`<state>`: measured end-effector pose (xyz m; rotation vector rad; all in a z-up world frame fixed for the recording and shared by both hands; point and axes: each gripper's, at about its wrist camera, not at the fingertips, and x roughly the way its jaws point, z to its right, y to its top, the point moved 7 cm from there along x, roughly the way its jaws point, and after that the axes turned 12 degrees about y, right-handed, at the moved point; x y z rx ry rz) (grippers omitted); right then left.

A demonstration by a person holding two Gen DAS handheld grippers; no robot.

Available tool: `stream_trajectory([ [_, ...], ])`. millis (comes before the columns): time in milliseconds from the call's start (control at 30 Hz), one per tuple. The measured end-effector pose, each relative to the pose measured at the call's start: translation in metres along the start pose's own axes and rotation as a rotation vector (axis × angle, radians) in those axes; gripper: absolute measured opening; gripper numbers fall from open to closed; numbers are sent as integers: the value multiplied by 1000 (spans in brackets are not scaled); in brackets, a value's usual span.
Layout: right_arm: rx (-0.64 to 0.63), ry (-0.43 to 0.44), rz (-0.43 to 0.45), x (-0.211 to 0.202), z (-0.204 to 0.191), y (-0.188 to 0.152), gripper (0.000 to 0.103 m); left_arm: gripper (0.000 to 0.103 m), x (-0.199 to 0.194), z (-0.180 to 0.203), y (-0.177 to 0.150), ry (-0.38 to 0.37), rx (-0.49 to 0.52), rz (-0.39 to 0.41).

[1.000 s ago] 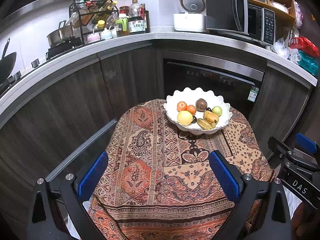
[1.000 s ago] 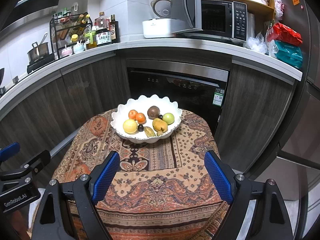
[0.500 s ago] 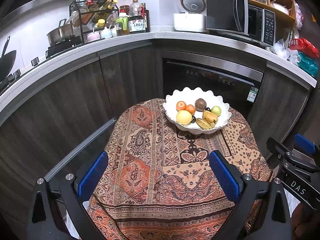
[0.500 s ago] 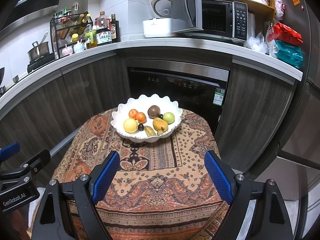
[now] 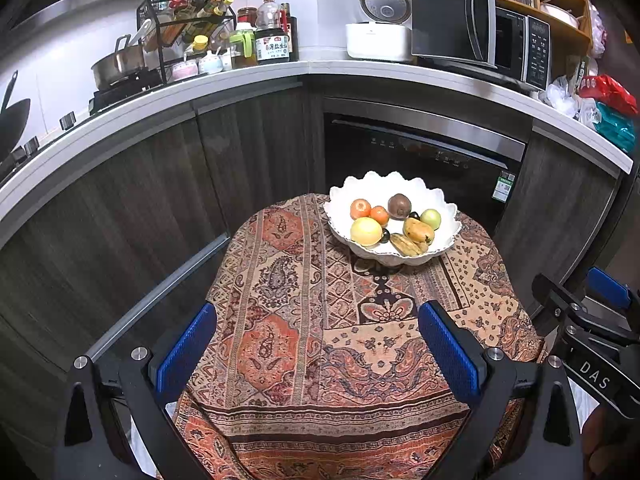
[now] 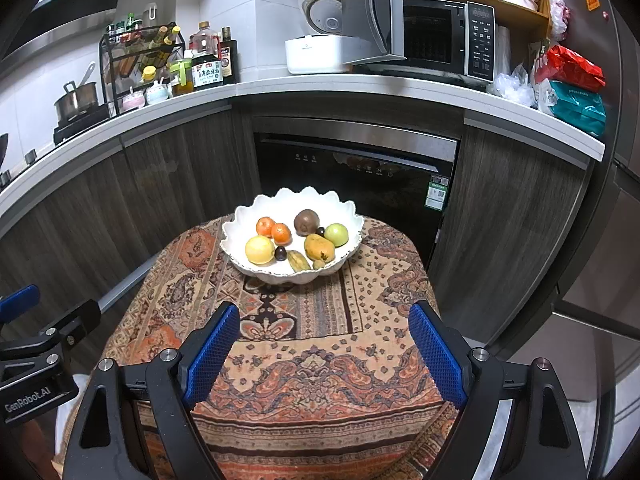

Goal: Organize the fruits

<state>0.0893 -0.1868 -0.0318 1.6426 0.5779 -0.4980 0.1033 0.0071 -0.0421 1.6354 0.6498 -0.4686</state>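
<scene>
Inspecting bench: we find a small round bench [image 6: 360, 320] under a patterned cloth, before dark kitchen cabinets.
Bowl: a white scalloped bowl [image 6: 240, 224] stands on the far side of the bench.
Fruits: we count the fruits [image 6: 296, 240] all inside the bowl, among them two orange ones, a yellow one and a green one.
Left hand-held gripper [image 5: 316, 344]: jaws spread wide, empty, above the near edge.
Right hand-held gripper [image 6: 324, 348]: likewise released, holding nothing, well short of the bowl.
</scene>
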Motion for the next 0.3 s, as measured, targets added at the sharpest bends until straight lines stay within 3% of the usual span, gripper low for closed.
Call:
stream_trajectory([
  [300, 3, -5, -9, 5, 3, -4, 87, 103, 6, 2, -4, -5, 3, -13],
])
